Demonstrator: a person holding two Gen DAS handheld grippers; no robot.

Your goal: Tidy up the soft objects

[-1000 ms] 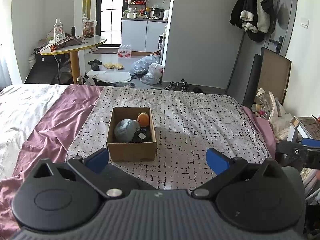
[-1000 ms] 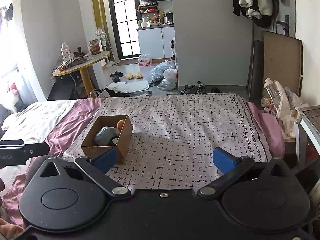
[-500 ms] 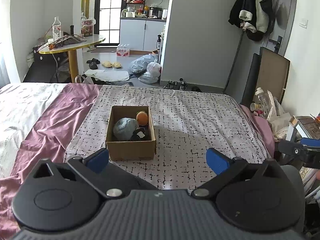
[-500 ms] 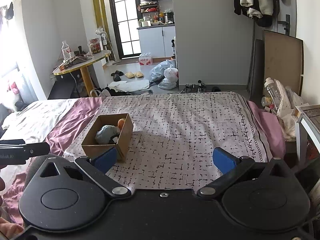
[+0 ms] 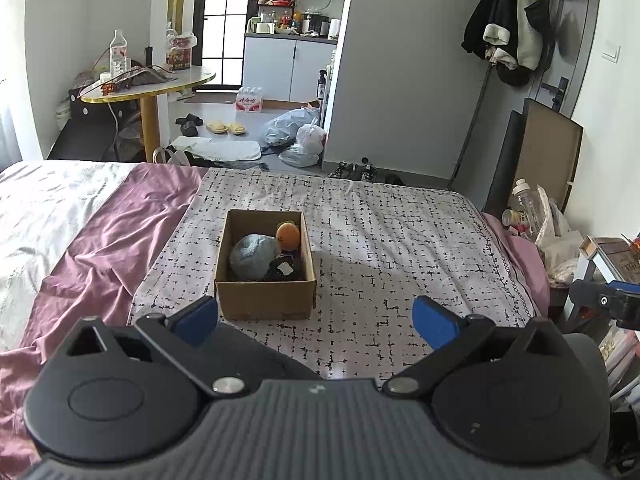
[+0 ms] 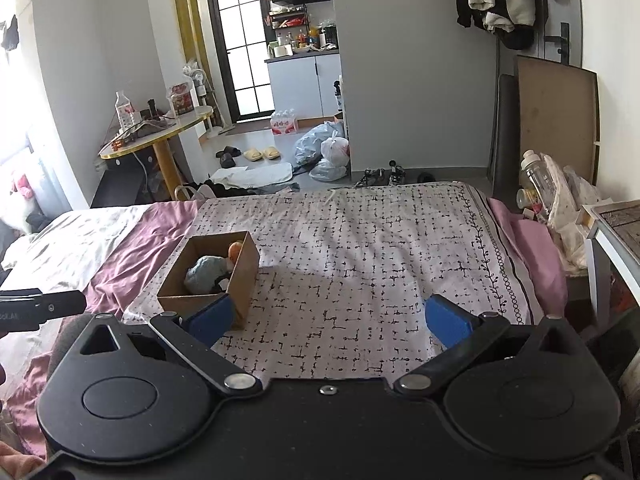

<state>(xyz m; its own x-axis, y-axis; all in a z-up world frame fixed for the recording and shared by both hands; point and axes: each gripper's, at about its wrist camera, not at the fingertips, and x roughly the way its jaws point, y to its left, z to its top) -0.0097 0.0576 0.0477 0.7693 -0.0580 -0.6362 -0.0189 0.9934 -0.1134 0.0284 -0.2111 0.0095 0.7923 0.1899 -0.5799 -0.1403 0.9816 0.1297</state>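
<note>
I hold both grippers back at the near edge of the bed, well short of the cardboard box (image 5: 266, 264), which sits on the patterned blanket (image 5: 380, 248) toward the left of the spread. The left gripper (image 5: 316, 320) has its blue fingers spread wide with nothing between them, and the right gripper (image 6: 327, 316) is the same: wide apart and empty.

The soft things are all inside the box: a grey-blue plush (image 5: 253, 256) fills the near left, an orange plush (image 5: 288, 235) leans against the right wall, and a small dark piece with a white tag (image 5: 285, 269) lies in the near right corner. I cannot tell what that dark piece is.

I see no loose soft items left on the blanket, so I judge the sorting to be at or near its end, which would explain why I keep both tools retracted rather than over the box. From the right wrist view the box sits left of centre, partly behind my left finger.
</note>
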